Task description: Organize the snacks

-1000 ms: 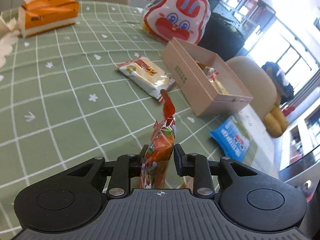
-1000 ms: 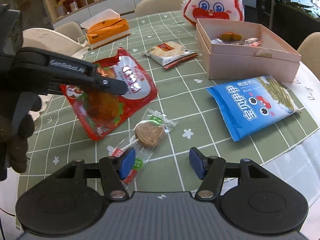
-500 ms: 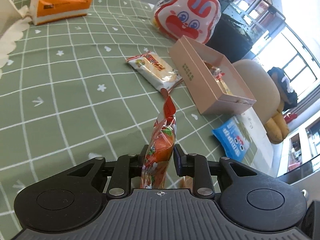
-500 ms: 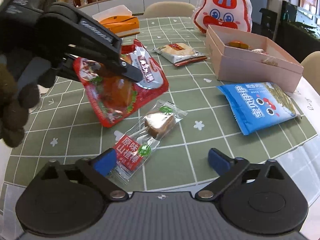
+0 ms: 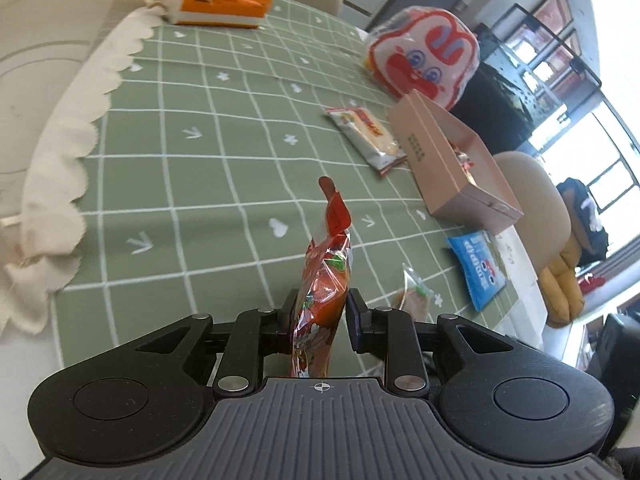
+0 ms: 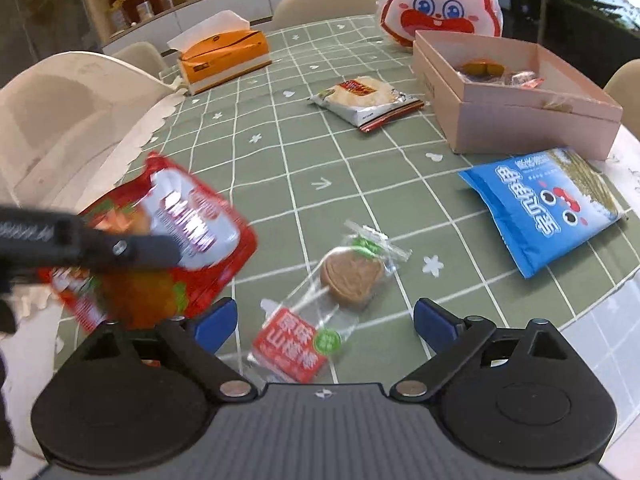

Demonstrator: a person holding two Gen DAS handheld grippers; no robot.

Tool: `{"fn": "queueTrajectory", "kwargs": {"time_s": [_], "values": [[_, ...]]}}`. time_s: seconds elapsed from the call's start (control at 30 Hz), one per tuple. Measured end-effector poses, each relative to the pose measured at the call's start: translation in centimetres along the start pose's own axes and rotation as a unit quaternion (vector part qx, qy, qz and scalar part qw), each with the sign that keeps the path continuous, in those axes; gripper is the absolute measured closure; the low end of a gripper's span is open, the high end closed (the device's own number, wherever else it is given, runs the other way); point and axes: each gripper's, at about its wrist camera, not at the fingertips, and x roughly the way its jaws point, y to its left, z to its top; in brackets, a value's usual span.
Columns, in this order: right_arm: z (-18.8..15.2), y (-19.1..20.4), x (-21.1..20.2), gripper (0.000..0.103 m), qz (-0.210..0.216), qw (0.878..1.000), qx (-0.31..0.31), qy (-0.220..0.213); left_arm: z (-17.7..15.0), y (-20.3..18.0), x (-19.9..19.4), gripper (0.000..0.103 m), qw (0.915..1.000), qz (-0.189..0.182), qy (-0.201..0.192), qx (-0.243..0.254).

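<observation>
While the red snack pouch hangs pinched edge-on in the left tool, clear of the counter for carrying, the right tool, jaws spread after opening, straddles the wrapped lollipop; pink box waits beyond.

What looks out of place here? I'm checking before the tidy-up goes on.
Nothing spilled or torn. Three snacks lie loose outside the pink box: the blue packet near the table edge, the lollipop and the rice cracker pack.
</observation>
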Motion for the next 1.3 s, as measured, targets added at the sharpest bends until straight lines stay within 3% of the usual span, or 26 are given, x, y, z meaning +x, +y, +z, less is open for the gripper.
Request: {"fn": "queueTrajectory", "kwargs": {"time_s": [0.3, 0.5, 0.63, 0.83, 0.9, 0.97, 1.3], "values": [[-0.6, -0.3, -0.5, 0.010, -0.050, 0.996, -0.078, -0.002, -0.7, 0.8, -0.5, 0.075, 0.9998, -0.002, 0.000, -0.021], [0.3, -2.4, -0.5, 0.011, -0.037, 0.999, -0.031, 0.003, -1.1, 1.0, -0.7, 0.075, 0.9996, -0.004, 0.002, -0.027], [1.6, -1.5, 0.5, 0.011, -0.023, 1.000, -0.013, -0.003, -1.4, 0.9, -0.8, 0.075, 0.9997, -0.001, 0.002, -0.026], [2.1, 0.7, 2.0, 0.031, -0.026, 0.998, -0.058, -0.015, -1.7, 0.8, -0.8, 0.075, 0.9997, 0.001, 0.004, -0.025], [2.0, 0.7, 1.8, 0.049, -0.015, 0.997, -0.072, -0.017, -1.7, 0.7, -0.8, 0.075, 0.9997, 0.002, 0.004, -0.025], [1.9, 0.7, 1.4, 0.058, -0.007, 0.996, -0.087, -0.016, -1.7, 0.6, -0.7, 0.075, 0.9997, 0.002, 0.004, -0.024], [0.5, -1.6, -1.2, 0.060, -0.009, 0.995, -0.103, 0.001, -1.7, -1.5, 0.3, 0.078, 0.9998, -0.010, 0.014, -0.004]]}}
